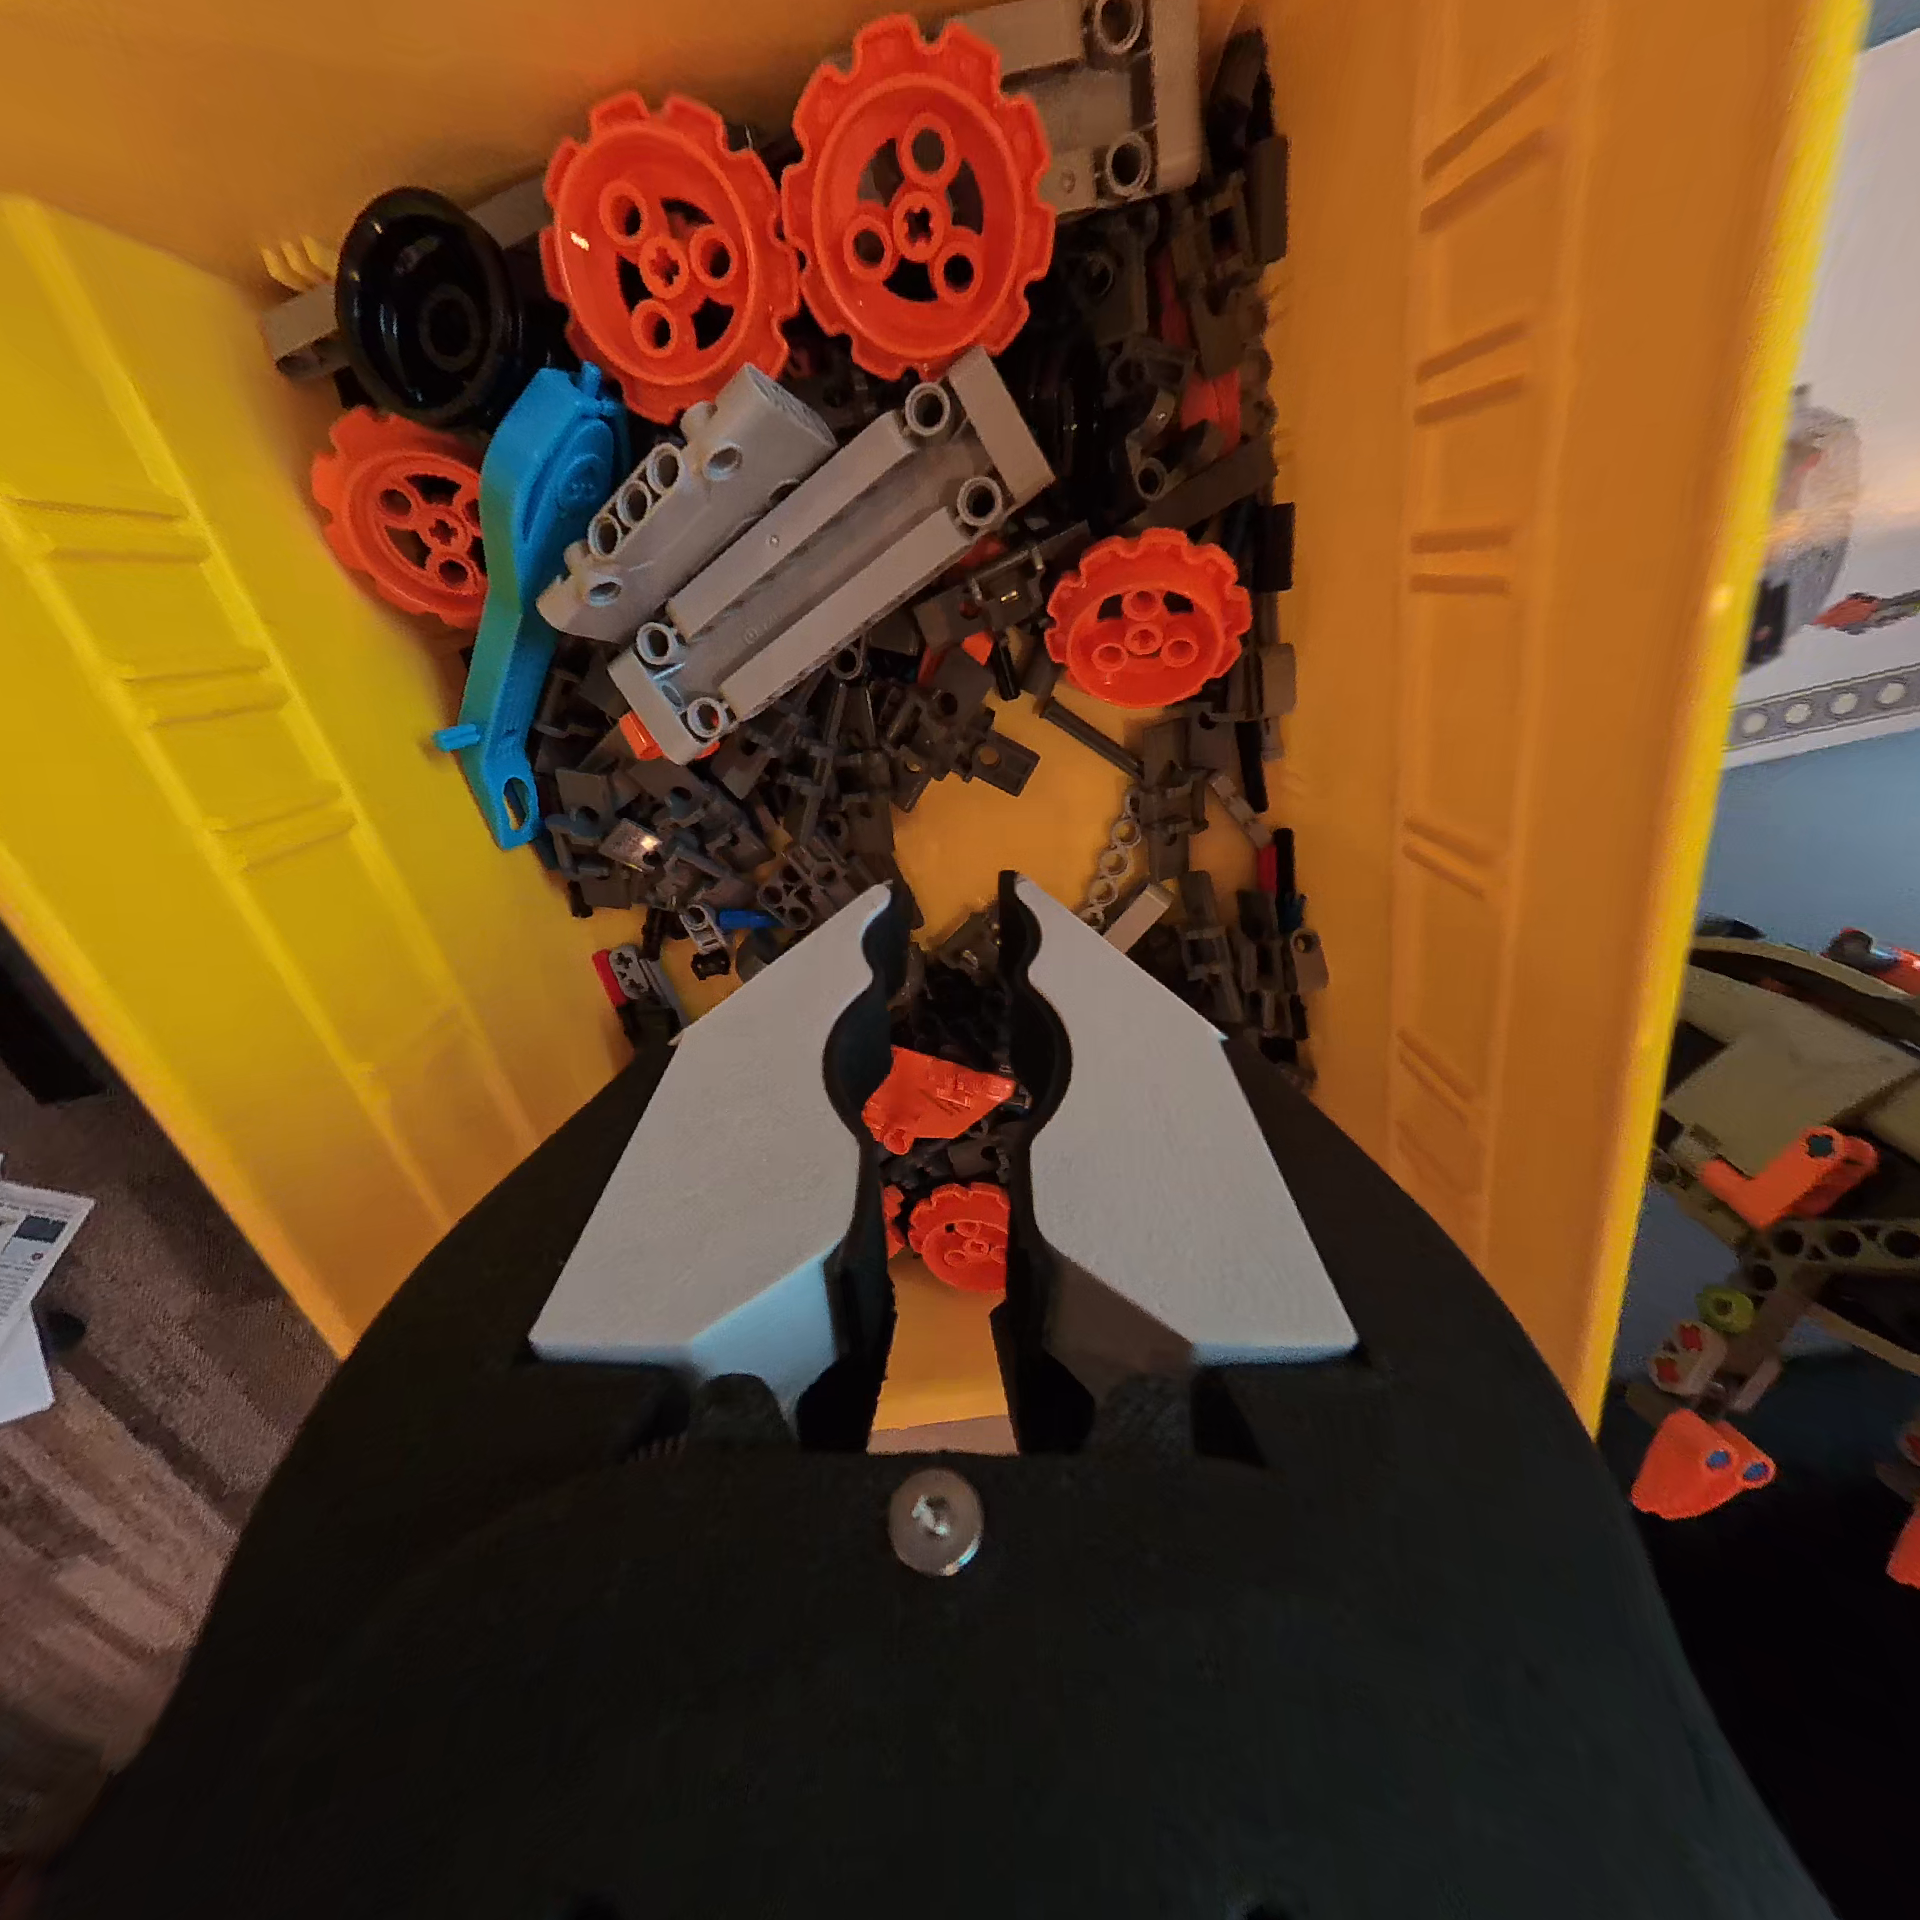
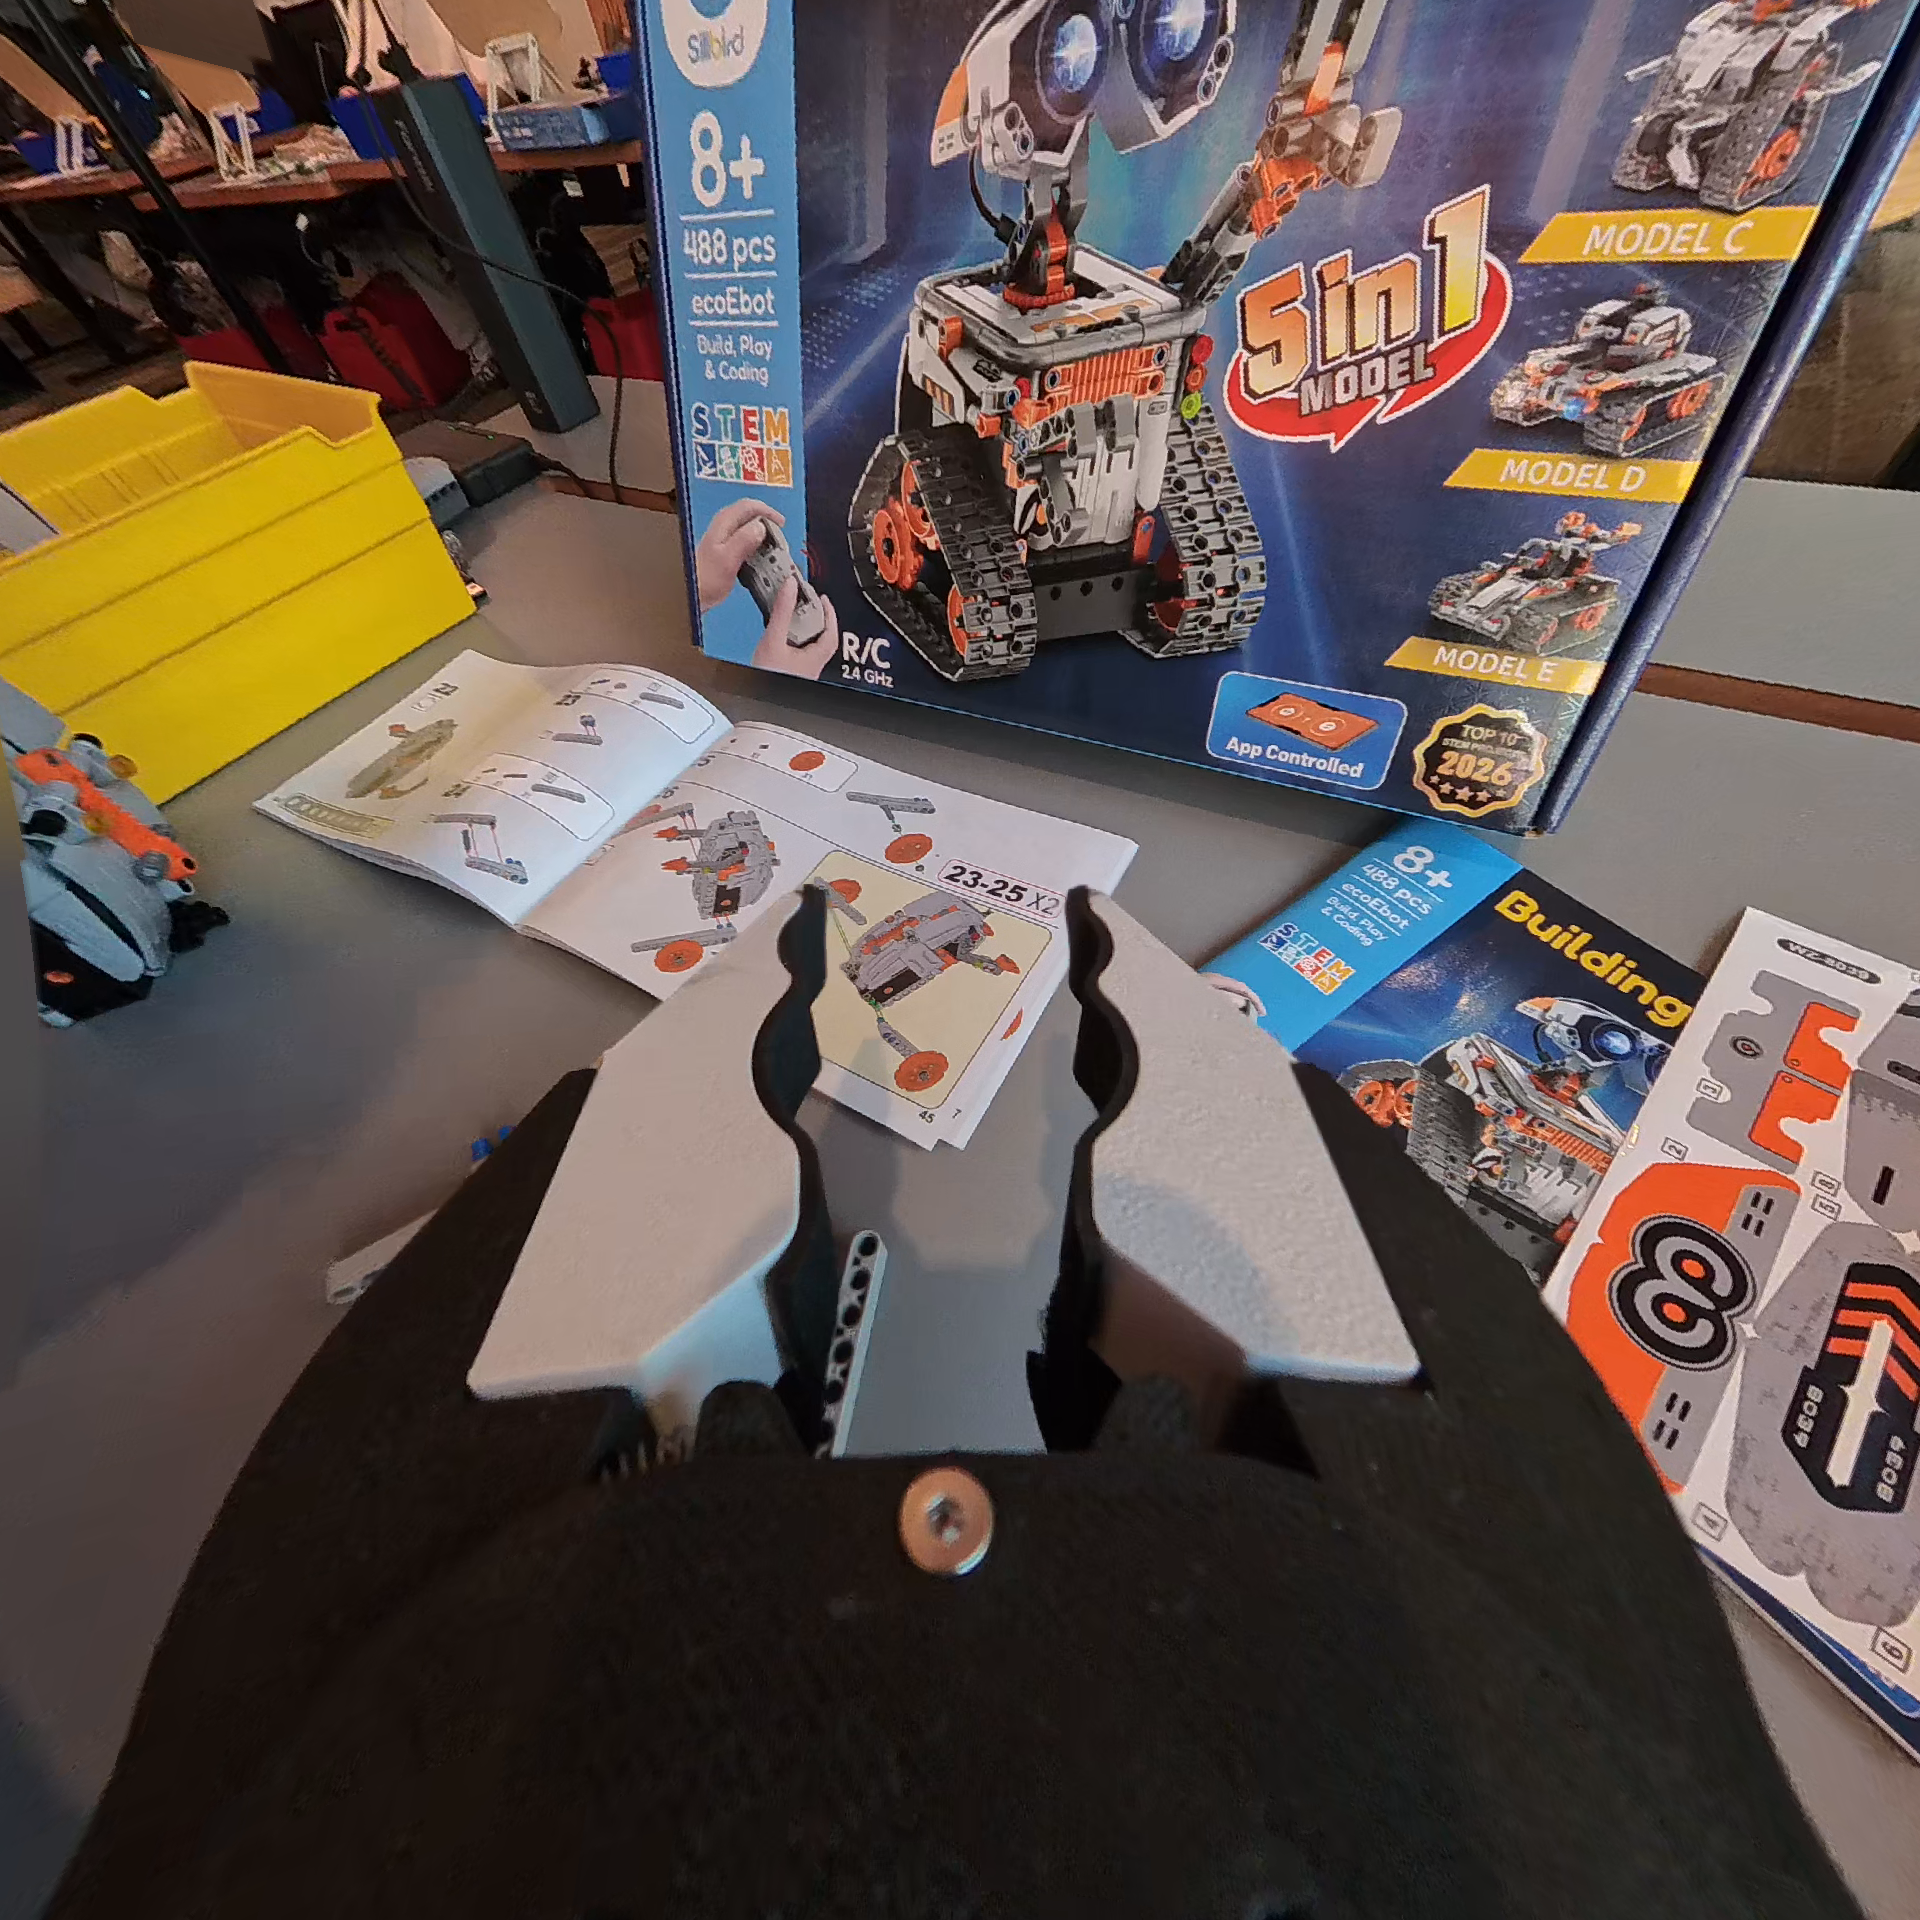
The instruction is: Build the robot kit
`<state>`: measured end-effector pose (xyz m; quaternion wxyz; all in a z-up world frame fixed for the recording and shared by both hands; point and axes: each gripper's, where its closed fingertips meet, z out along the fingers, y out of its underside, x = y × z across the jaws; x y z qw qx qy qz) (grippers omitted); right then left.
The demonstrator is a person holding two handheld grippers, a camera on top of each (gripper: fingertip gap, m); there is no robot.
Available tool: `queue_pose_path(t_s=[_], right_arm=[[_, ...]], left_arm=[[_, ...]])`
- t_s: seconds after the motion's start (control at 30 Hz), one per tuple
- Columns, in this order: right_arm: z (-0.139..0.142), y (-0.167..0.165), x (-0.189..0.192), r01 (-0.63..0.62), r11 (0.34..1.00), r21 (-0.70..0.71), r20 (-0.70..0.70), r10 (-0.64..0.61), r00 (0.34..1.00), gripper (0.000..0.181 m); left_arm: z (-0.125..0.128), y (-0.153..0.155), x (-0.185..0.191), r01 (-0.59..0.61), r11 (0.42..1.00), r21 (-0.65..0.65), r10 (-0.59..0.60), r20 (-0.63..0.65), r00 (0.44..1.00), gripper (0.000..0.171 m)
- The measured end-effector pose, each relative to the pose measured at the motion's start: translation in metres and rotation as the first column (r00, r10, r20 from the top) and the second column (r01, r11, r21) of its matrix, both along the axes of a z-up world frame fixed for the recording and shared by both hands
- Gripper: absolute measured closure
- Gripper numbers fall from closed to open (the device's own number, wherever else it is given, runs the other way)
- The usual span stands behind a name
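My left gripper hangs inside a yellow bin, over a heap of building-set parts. Its jaws stand a narrow gap apart with nothing between the tips. Small dark grey connectors lie just ahead of the tips. An orange panel piece and a small orange gear show below, between the fingers. My right gripper is wide open and empty above a grey table. An open instruction booklet lies just ahead of it. A white beam with holes lies beneath, by its left finger.
The bin also holds big orange sprocket wheels, grey motor blocks, a blue tool and a black wheel. On the table are a blue set box, a manual, a sticker sheet, a part-built model and the yellow bin. The grippers' ends are close to 50 cm from one another.
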<state>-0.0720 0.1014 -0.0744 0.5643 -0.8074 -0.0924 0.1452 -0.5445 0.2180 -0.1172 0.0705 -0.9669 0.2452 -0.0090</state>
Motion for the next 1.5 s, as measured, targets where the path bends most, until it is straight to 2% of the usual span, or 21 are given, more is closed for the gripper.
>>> queue_pose_path(t_s=[0.13,0.2,0.3,0.5,0.57,0.73,0.8,0.93,1.03,1.5], right_arm=[[0.004,-0.001,-0.002,-0.001,1.000,0.016,0.004,0.001,1.000,0.136],[0.001,0.000,-0.002,-0.002,1.000,0.007,0.016,0.002,1.000,0.136],[0.001,0.000,-0.002,-0.002,1.000,0.007,0.024,0.001,1.000,0.137],[0.000,0.002,0.001,0.008,1.000,0.007,0.019,-0.008,1.000,0.139],[-0.003,0.003,0.003,0.009,1.000,-0.006,0.013,-0.009,1.000,0.139],[-0.007,0.003,0.003,0.003,1.000,-0.024,-0.013,-0.003,1.000,0.139],[-0.008,0.003,0.003,0.000,1.000,-0.031,-0.021,-0.001,1.000,0.139],[-0.006,0.003,0.002,-0.002,1.000,-0.026,-0.028,0.001,1.000,0.139],[-0.006,0.002,0.001,-0.007,1.000,-0.029,-0.033,0.006,0.999,0.139],[-0.008,0.003,0.000,-0.013,0.999,-0.041,-0.035,0.012,0.999,0.139]], left_arm=[[0.011,0.002,-0.005,-0.003,0.999,0.050,0.002,0.019,1.000,0.155],[0.013,0.006,-0.012,-0.031,0.997,0.066,0.030,0.028,0.999,0.146],[0.016,0.011,-0.027,-0.095,0.992,0.088,0.092,0.032,0.995,0.143],[0.001,-0.006,-0.050,-0.227,0.973,-0.032,0.228,0.014,0.974,0.148],[-0.001,-0.005,-0.055,-0.248,0.968,-0.035,0.249,0.011,0.969,0.151],[-0.002,0.002,-0.036,-0.184,0.982,-0.052,0.189,0.109,0.976,0.171],[-0.005,0.001,-0.020,-0.131,0.989,-0.073,0.140,0.137,0.981,0.171],[-0.016,0.001,-0.009,-0.060,0.994,-0.093,0.069,0.093,0.993,0.171],[-0.023,-0.004,-0.008,-0.071,0.987,-0.141,0.082,0.077,0.994,0.157],[-0.025,-0.057,-0.032,-0.183,0.929,-0.320,0.181,-0.039,0.983,0.139]])
